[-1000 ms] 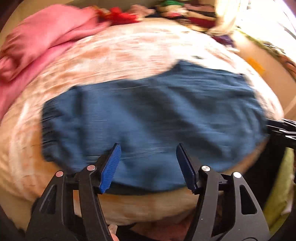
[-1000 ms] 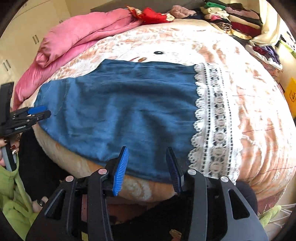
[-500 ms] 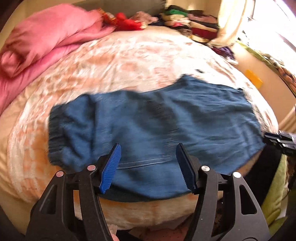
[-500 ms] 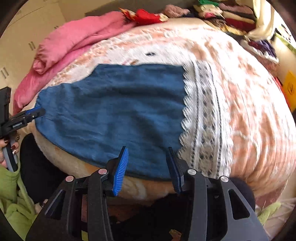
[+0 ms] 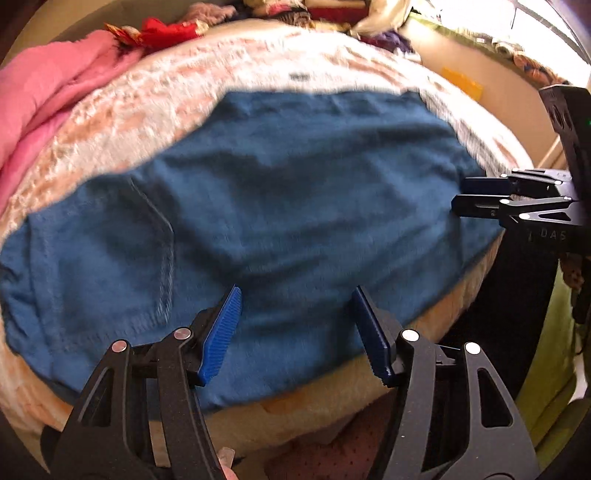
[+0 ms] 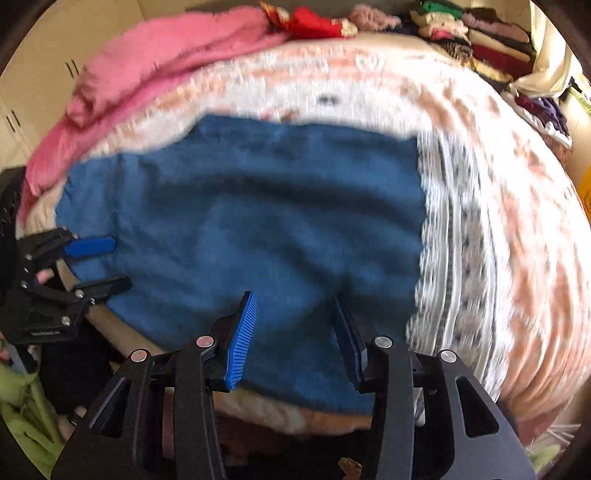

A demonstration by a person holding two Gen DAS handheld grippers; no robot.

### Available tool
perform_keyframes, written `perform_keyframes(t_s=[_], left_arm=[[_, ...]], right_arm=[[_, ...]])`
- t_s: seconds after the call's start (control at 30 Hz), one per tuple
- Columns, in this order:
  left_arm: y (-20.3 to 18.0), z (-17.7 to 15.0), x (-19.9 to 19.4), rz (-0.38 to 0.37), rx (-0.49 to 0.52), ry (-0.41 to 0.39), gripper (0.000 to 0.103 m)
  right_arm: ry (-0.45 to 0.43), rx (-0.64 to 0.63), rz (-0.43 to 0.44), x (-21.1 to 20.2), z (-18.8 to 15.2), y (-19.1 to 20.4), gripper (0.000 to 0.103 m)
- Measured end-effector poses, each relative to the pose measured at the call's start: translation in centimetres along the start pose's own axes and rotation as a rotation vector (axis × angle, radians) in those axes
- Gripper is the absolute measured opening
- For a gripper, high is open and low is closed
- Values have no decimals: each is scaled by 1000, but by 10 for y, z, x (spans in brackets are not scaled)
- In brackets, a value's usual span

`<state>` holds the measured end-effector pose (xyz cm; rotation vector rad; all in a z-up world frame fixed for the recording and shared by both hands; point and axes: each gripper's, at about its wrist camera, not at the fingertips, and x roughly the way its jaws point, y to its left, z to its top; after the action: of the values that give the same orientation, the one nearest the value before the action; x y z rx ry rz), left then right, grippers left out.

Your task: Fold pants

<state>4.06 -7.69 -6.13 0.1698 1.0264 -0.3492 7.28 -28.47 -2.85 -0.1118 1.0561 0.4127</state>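
Two grippers, both mine, hang over blue denim pants (image 5: pixel 280 206) spread flat across a bed whose cover (image 5: pixel 155 107) is patterned in peach and white. My left gripper (image 5: pixel 295 325) stands with its jaws wide apart above the near hem of the fabric, blue ribbed pads (image 5: pixel 221 332) facing each other with nothing between them; a stitched back pocket (image 5: pixel 147 243) lies just to its left. My right gripper (image 6: pixel 295 332) is likewise parted and empty, poised over the near edge of the denim beside a band of white lace trim (image 6: pixel 454 258) that runs down the bed cover along the pants' right side. In the left wrist view the right gripper (image 5: pixel 469 195) shows at the far right edge, its fingers close together there, reaching over the pants' edge. In the right wrist view the left gripper (image 6: pixel 107 262) shows at the left edge, spread over the denim's other end. A pink blanket (image 6: pixel 162 62) is bunched along the far left of the bed, with red cloth (image 6: pixel 314 22) beside it and stacked folded clothes (image 6: pixel 480 33) at the far right. Motion blur softens both views.
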Motion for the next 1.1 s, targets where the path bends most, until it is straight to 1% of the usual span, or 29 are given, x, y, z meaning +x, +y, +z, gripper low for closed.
perform_keyframes(t_s=[0.1,0.23,0.37,0.47,0.6,0.67,0.77,0.8,0.87,0.93,0.97,1.03,1.1], left_arm=[[-5,-7,-1,8,23,-7,54],[-2,-9,-2,-10,5,-8,54],[-4,-10,-3,-7,6,-7,55],[-3,-11,-4,-13,0,-7,55],[-2,-11,-10,-42,-17,-16,55],[-1,-10,-16,-59,-25,-32,55],[-1,-7,-25,-57,-29,-57,56],[-1,-6,-27,-57,-33,-63,56],[2,-4,-30,-56,-43,-72,61],[4,-3,-33,-52,-49,-79,65],[5,-2,-34,-51,-52,-83,68],[7,0,-37,-50,-63,-91,72],[10,2,-39,-49,-72,-97,74]], right_arm=[[-7,9,-1,-1,-9,1,41],[-7,39,21,-2,-13,-3,41],[-4,37,14,-1,-13,0,42],[-3,45,29,-4,-18,-2,46],[-19,77,63,-14,-22,-6,47],[-36,85,63,-21,-23,-8,47],[-68,98,53,-32,-21,-12,52],[-78,103,51,-35,-20,-14,56],[-95,109,49,-39,-19,-17,59],[-113,117,44,-45,-18,-20,68],[-119,119,40,-47,-18,-21,69],[-139,130,37,-52,-17,-24,76],[-159,143,27,-56,-16,-29,78]])
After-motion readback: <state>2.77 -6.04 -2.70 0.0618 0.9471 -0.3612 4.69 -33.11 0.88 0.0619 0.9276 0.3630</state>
